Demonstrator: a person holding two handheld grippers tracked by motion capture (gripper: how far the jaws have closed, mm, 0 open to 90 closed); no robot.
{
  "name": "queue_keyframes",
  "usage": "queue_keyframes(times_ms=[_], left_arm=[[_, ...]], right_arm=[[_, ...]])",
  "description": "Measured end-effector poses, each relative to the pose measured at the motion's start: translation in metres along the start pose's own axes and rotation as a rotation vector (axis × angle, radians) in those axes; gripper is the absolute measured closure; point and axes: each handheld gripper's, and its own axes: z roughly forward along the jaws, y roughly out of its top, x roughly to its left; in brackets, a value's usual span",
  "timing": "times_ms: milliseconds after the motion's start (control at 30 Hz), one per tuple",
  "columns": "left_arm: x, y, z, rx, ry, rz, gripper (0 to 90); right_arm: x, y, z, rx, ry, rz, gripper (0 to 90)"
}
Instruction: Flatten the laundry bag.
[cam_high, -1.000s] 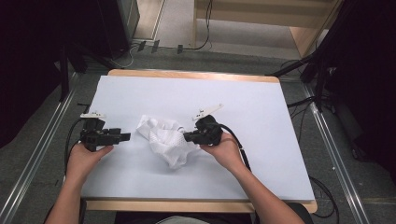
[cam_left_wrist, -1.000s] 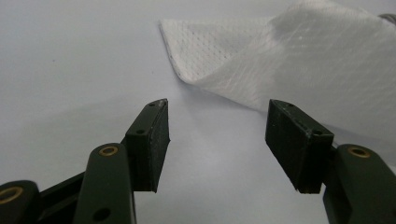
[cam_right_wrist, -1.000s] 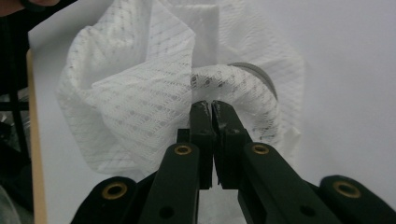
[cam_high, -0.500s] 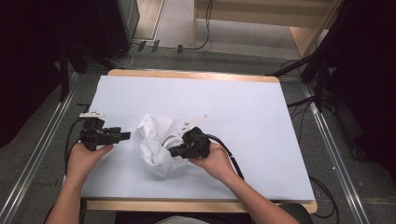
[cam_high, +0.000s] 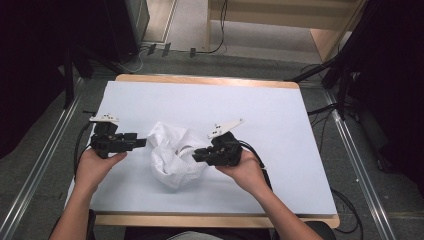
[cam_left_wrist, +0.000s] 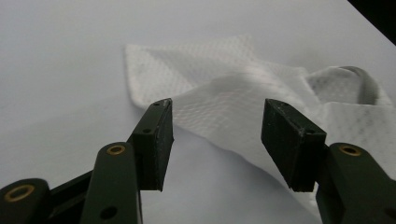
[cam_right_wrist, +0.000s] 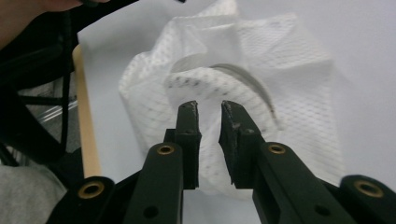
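A crumpled white mesh cloth (cam_high: 172, 157) lies in a heap in the middle of the table, also seen ahead of each gripper's jaws (cam_left_wrist: 224, 88) (cam_right_wrist: 261, 51). My left gripper (cam_high: 141, 142) hovers just left of the heap, pointing at it; its jaws (cam_left_wrist: 217, 135) stand open, have just been closing a little, and hold nothing. My right gripper (cam_high: 196, 155) sits at the heap's right edge. Its jaws (cam_right_wrist: 208, 114) have just been opening to a narrow gap, with the cloth beyond the tips and not pinched.
A white sheet (cam_high: 260, 115) covers the wooden table (cam_high: 210, 80). Cables trail from both grippers off the table's sides. Metal rails (cam_high: 360, 165) run along the floor left and right, and dark equipment stands behind.
The right gripper pushed left into the cloth, then drew back slightly right with its jaws parted. The cloth is bunched into a tighter heap. The left gripper has lifted a little.
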Motion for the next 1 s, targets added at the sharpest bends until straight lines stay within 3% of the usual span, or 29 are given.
queue_keyframes(times_ms=[133,267,400,467,567,667,767,900,1000], left_arm=[[-0.013,0.004,0.008,0.038,-0.034,0.027,44.7],[-0.022,0.006,0.008,0.044,-0.043,0.039,44.4],[-0.026,0.005,0.013,0.069,-0.060,0.046,43.6],[-0.026,0.003,0.018,0.084,-0.072,0.032,44.8],[-0.025,-0.001,0.027,0.119,-0.087,0.003,55.9],[-0.024,-0.005,0.033,0.161,-0.085,0.004,71.5],[-0.021,-0.007,0.034,0.171,-0.090,-0.004,84.7],[-0.016,-0.009,0.032,0.171,-0.095,-0.018,89.0],[-0.013,-0.010,0.028,0.157,-0.084,-0.024,89.0]], right_arm=[[-0.010,-0.001,-0.002,-0.006,-0.027,0.013,70.2],[-0.017,-0.001,0.003,-0.003,-0.057,-0.005,54.2],[-0.024,-0.001,0.012,0.006,-0.056,-0.001,42.5],[-0.027,0.000,0.020,0.011,-0.048,-0.002,39.5],[-0.029,0.000,0.034,0.040,-0.023,0.000,38.2],[-0.027,0.000,0.048,0.070,-0.022,-0.004,46.0],[-0.025,-0.001,0.057,0.088,-0.014,-0.009,66.3],[-0.024,-0.001,0.059,0.091,-0.009,-0.001,83.6],[-0.026,0.000,0.055,0.083,-0.018,-0.008,86.8]])
